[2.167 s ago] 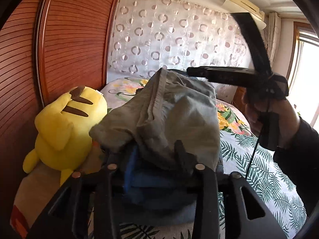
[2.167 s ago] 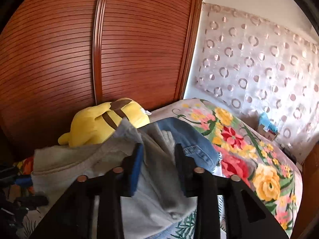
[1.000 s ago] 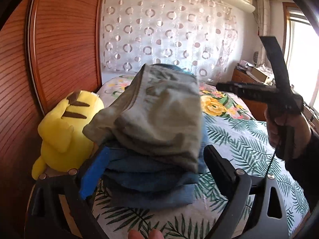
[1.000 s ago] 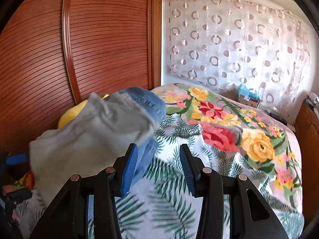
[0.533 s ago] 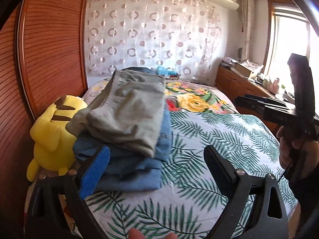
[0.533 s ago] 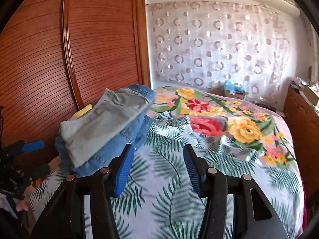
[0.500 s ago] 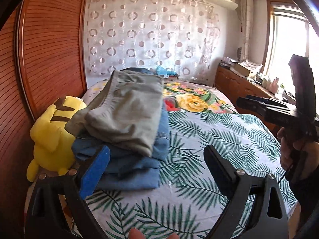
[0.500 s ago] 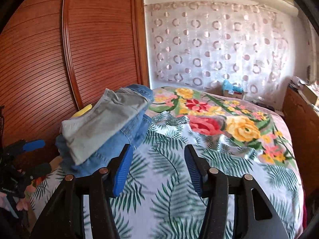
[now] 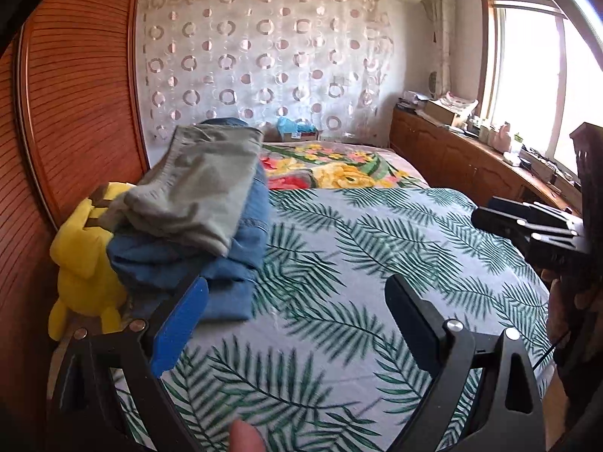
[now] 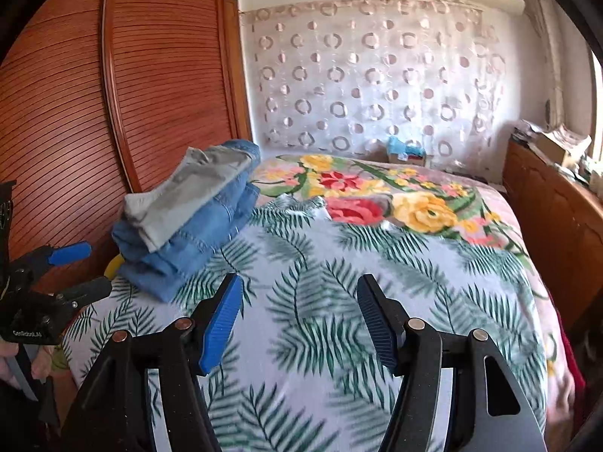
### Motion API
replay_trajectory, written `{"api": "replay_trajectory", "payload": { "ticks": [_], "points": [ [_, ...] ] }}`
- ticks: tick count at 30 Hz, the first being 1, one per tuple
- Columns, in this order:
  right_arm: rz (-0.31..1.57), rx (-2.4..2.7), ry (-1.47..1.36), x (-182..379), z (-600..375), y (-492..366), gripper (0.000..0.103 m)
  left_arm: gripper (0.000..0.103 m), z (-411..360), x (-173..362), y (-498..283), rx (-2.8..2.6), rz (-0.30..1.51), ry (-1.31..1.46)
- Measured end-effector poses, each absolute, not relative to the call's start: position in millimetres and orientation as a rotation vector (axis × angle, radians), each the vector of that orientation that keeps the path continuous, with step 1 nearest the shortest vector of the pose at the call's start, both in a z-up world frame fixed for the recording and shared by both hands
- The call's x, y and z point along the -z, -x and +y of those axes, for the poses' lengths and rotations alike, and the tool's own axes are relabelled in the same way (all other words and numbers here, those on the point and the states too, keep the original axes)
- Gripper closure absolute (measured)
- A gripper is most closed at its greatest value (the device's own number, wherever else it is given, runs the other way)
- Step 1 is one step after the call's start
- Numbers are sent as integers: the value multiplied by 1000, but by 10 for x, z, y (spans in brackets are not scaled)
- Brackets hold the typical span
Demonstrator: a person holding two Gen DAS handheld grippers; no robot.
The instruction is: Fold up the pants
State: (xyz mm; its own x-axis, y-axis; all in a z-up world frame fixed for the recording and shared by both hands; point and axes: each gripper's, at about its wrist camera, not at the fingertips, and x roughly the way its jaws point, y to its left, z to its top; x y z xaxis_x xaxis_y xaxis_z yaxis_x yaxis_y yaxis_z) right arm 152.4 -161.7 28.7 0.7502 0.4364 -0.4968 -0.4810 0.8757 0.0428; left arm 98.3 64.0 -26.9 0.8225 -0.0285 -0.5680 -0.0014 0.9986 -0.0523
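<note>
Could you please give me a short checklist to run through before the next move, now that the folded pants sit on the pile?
1. Grey pants lie folded on top of the jeans: ok.
2. Pile rests on the bed, not hanging off its edge: cannot tell; its far side is hidden.
3. Left gripper open and empty: ok.
4. Right gripper empty: ok; its jaws are opening with nothing between them.
5. Both grippers clear of the pile: ok.
6. Another pair of pants waiting to be folded: cannot tell; none shows on the bed.
</note>
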Motion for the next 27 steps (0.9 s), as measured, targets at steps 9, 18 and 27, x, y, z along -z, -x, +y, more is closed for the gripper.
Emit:
{"api": "replay_trajectory", "payload": {
  "ticks": [9,18,27],
  "points": [
    [522,-413,92,-270,-1729,-1134,38,8,321,291,-825,62,603,40],
    [528,-317,32,-351,-1857,-827,38,8,127,240,-636,90,592,21],
    [514,-285,22,-384,-1878,-584,38,8,31,155,-539,92,577,5]
  ]
}}
